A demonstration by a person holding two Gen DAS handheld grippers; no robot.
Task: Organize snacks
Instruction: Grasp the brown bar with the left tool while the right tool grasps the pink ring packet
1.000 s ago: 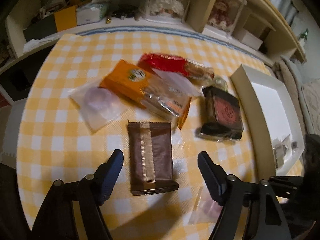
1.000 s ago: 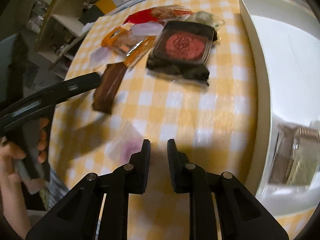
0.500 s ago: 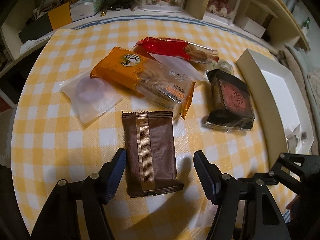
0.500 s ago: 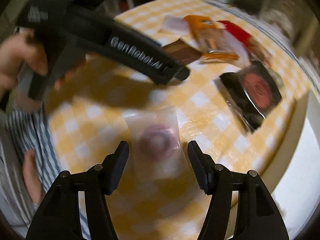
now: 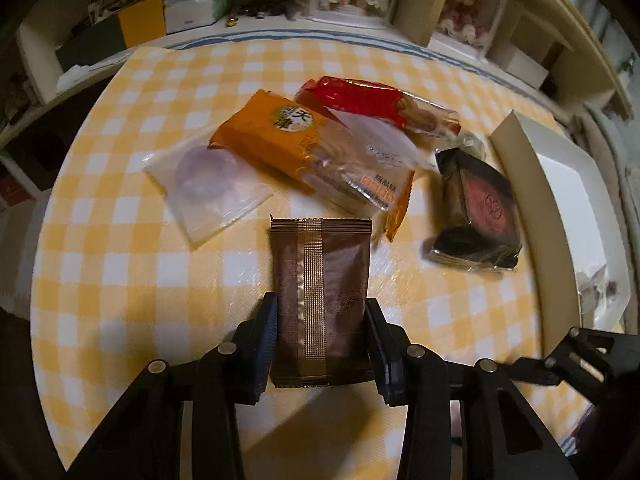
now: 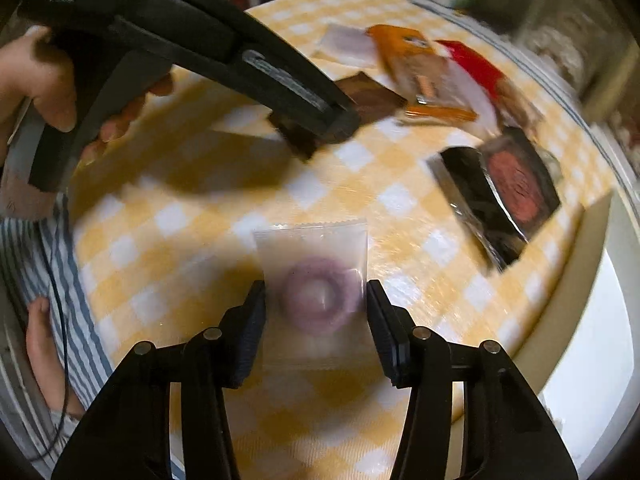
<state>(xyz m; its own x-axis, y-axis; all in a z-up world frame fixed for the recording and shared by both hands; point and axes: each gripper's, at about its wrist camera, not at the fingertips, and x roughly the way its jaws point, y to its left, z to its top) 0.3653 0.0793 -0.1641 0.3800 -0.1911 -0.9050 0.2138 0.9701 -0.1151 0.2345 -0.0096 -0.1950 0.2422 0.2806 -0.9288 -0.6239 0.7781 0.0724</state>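
Note:
A brown snack packet [image 5: 320, 256] lies flat on the yellow checked tablecloth [image 5: 120, 264]. My left gripper [image 5: 320, 302] is closing, and its blue pads press on the packet's two long sides. From the right wrist view that gripper's finger [image 6: 280, 92] reaches down to the same brown packet [image 6: 372, 96]. A clear packet holding a purple ring [image 6: 312, 248] lies between the pads of my right gripper [image 6: 315, 285]. Those jaws are closing too. Their pads stand at the packet's side edges without visibly pressing it.
Past the brown packet lie a second clear packet [image 5: 204, 176], an orange one [image 5: 276, 136], a red one [image 5: 360, 96] and a dark packet with a red disc [image 5: 480, 208]. A white tray [image 5: 516, 152] on the right holds a wrapped snack [image 5: 600, 292]. A person's hand [image 6: 44, 80] grips the left tool.
The left jaws have narrowed from wide apart onto the brown packet. The right gripper swung away from the tray and rolled over the clear packet; its jaws opened wide, then narrowed.

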